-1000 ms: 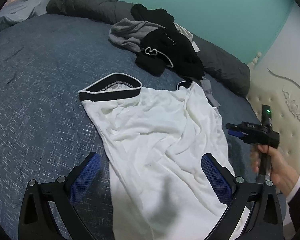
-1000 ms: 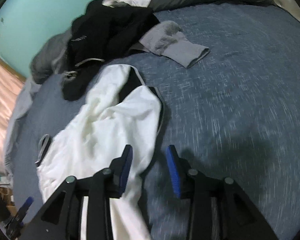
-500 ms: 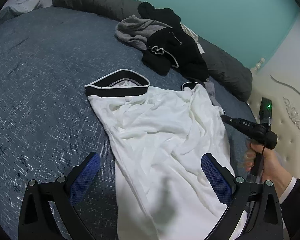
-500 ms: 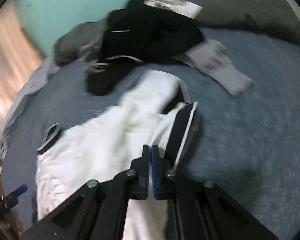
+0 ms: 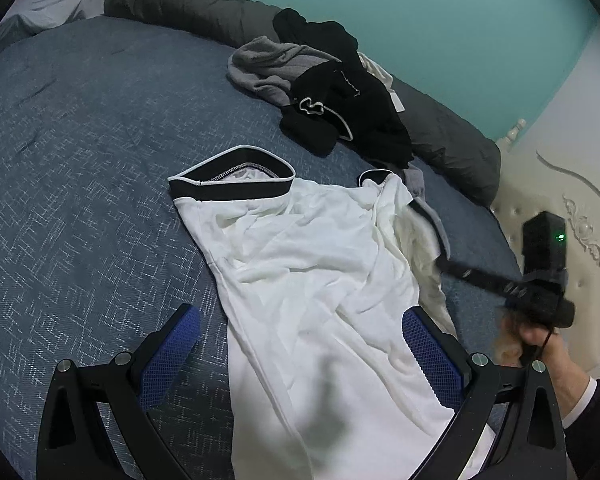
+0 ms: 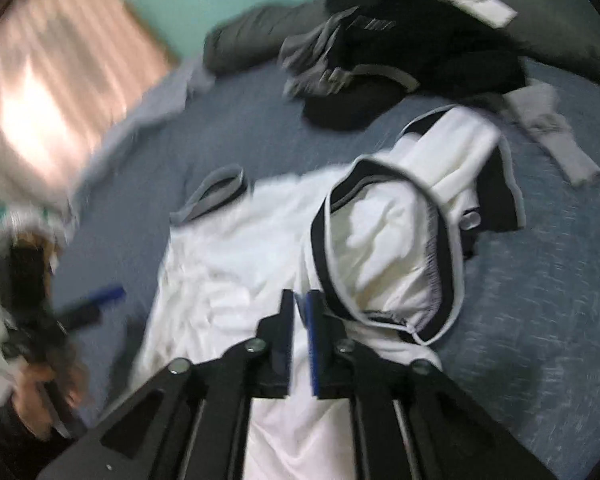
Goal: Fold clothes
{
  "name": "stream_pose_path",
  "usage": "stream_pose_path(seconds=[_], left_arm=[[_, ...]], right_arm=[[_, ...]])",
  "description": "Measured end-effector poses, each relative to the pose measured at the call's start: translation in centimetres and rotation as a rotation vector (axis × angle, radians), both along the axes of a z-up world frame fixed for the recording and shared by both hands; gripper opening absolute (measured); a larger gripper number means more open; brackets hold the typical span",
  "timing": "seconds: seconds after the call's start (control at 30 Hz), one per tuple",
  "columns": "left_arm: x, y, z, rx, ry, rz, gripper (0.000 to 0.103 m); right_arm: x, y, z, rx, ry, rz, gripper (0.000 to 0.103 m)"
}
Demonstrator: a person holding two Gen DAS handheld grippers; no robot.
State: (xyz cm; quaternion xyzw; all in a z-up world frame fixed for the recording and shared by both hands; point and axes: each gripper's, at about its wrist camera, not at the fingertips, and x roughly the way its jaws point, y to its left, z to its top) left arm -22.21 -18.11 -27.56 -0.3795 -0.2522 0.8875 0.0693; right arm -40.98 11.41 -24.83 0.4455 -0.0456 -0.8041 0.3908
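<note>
Left wrist view showed the blue bed (image 5: 80, 128) carrying a white sleeveless shirt (image 5: 312, 264) directly ahead of the left gripper (image 5: 300, 356), whose jaws stood wide apart and empty. The shirt's long axis ran away from that gripper, black-trimmed armhole (image 5: 230, 184) farthest. It looked light, limp and crease-prone, best pinched at a trimmed edge. The right gripper (image 6: 299, 320) had just been opening, its jaws slightly apart over the cloth; whether fabric sat between them I cannot tell.

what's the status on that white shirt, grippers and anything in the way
Left gripper open, hovering over white shirt. Right gripper jaws just opening, slightly apart at shirt's black-trimmed edge. Dark clothes pile beyond, clear of shirt.
</note>
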Motion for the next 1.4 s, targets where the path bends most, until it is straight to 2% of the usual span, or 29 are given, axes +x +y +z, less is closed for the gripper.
stream_pose_path(seconds=[0.07,0.17,0.3,0.37,0.43,0.53,0.7,0.73,0.77,0.8,0.83,0.9,1.03,1.17,1.4], left_arm=[[0.0,-0.1,0.0,0.002,-0.001,0.002,0.103],[0.0,-0.1,0.0,0.004,-0.001,0.005,0.103],[0.0,-0.1,0.0,-0.002,-0.002,0.004,0.103],[0.0,-0.1,-0.1,-0.004,-0.005,0.003,0.103],[0.0,-0.1,-0.1,-0.007,-0.006,0.003,0.103],[0.0,-0.2,0.0,-0.003,-0.007,0.006,0.103],[0.0,-0.1,0.0,-0.001,-0.009,0.006,0.103],[0.0,-0.1,0.0,-0.003,-0.009,0.005,0.103],[0.0,-0.1,0.0,-0.005,-0.010,0.004,0.103],[0.0,-0.1,0.0,-0.005,-0.011,0.005,0.103],[0.0,-0.1,0.0,-0.006,-0.012,0.005,0.103],[0.0,-0.1,-0.1,-0.005,-0.013,0.008,0.103],[0.0,-0.1,0.1,-0.004,-0.010,0.007,0.103],[0.0,-0.1,0.2,-0.004,-0.006,0.005,0.103],[0.1,-0.1,0.4,-0.001,0.001,0.006,0.103]], right_arm=[[-1.1,2.2,0.6,-0.067,-0.005,-0.103,0.041],[-3.1,4.7,0.5,-0.156,-0.064,-0.246,0.043],[-5.2,6.4,-0.4,-0.152,-0.105,-0.382,0.053],[-6.0,6.9,-1.3,-0.156,-0.151,-0.408,0.053],[-6.2,6.5,-1.7,-0.195,-0.155,-0.383,0.054],[-5.5,5.0,-1.7,-0.209,-0.123,-0.311,0.061],[-4.8,2.1,-2.5,-0.105,-0.094,-0.229,0.061],[-4.6,1.5,-2.7,-0.066,-0.078,-0.209,0.058],[-4.4,0.9,-2.9,-0.023,-0.060,-0.187,0.046],[-4.1,0.3,-2.9,0.015,-0.037,-0.175,0.038],[-3.9,0.1,-2.8,0.025,-0.016,-0.176,0.036],[-3.6,0.2,-2.3,0.005,0.017,-0.186,0.026],[-3.3,1.2,-0.5,-0.014,0.085,-0.214,0.019],[-3.3,3.7,2.7,-0.014,0.156,-0.282,0.012],[-4.0,10.8,7.5,0.065,0.213,-0.436,0.008]])
